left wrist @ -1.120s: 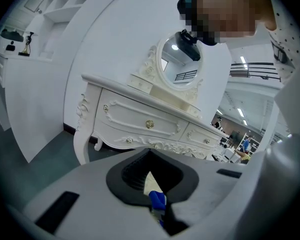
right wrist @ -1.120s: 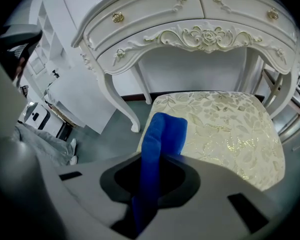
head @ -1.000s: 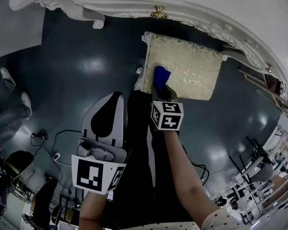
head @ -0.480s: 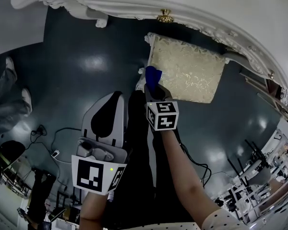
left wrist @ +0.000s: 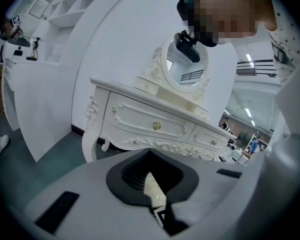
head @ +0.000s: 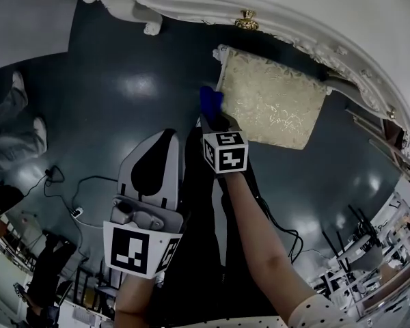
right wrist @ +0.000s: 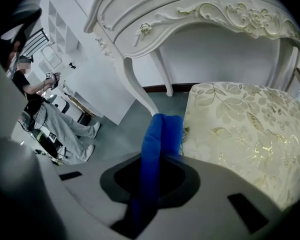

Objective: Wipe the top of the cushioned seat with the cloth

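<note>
The cushioned seat [head: 270, 104] has a cream top with a gold leaf pattern and stands under the white dressing table [head: 273, 9]. My right gripper [head: 215, 115] is shut on a folded blue cloth [head: 210, 101], held just off the seat's left edge. In the right gripper view the blue cloth [right wrist: 160, 139] sticks up from the jaws, beside the cushioned seat [right wrist: 245, 129]. My left gripper [head: 150, 169] hangs back near my body, away from the seat. In the left gripper view its jaws are together with nothing in them.
The floor [head: 123, 94] is dark and glossy. A person's legs and shoes [head: 14, 121] are at the far left. Cables [head: 68, 197] lie on the floor at lower left. Equipment stands [head: 369, 251] crowd the lower right. The table's carved leg [right wrist: 135, 84] is left of the seat.
My right gripper has slid left with the blue cloth, from over the seat's left part to just past its left edge. The left gripper has stayed put.
</note>
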### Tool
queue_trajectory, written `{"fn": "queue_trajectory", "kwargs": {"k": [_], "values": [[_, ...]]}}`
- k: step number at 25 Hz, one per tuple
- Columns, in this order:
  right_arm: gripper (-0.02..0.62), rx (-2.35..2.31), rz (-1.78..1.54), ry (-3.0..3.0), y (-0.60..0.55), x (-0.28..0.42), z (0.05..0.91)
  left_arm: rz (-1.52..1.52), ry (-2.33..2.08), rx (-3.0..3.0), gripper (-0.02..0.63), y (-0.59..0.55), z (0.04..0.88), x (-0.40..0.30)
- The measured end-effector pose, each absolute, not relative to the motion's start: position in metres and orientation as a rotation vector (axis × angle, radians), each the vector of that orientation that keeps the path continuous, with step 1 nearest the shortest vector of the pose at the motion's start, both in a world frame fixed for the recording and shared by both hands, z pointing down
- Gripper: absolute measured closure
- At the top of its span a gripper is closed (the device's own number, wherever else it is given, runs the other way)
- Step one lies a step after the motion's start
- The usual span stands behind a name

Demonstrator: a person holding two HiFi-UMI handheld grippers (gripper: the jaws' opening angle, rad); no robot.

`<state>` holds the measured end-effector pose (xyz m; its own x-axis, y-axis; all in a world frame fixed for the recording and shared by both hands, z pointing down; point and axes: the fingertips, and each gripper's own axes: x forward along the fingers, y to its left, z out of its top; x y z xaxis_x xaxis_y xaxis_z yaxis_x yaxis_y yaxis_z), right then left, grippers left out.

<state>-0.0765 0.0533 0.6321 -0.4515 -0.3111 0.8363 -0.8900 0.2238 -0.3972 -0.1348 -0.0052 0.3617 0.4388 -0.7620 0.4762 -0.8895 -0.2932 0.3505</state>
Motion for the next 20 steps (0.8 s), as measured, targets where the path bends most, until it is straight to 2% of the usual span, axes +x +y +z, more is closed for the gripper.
{"fn": "queue_trajectory", "kwargs": {"k": [9, 14, 20], "values": [[0.532, 1.073, 1.184, -1.963, 0.041, -0.076, 0.606, 0.255, -1.462, 2.136, 0.597, -0.001, 0.332, -0.14], [0.532, 1.106, 1.122, -2.114, 0.039, -0.051, 0.513, 0.21, -1.471, 2.184, 0.597, 0.002, 0.279, -0.129], [0.532, 1.286, 1.03, -2.241, 0.022, 0.017, 0.374, 0.096, -1.437, 2.341, 0.597, -0.012, 0.181, -0.101]]}}
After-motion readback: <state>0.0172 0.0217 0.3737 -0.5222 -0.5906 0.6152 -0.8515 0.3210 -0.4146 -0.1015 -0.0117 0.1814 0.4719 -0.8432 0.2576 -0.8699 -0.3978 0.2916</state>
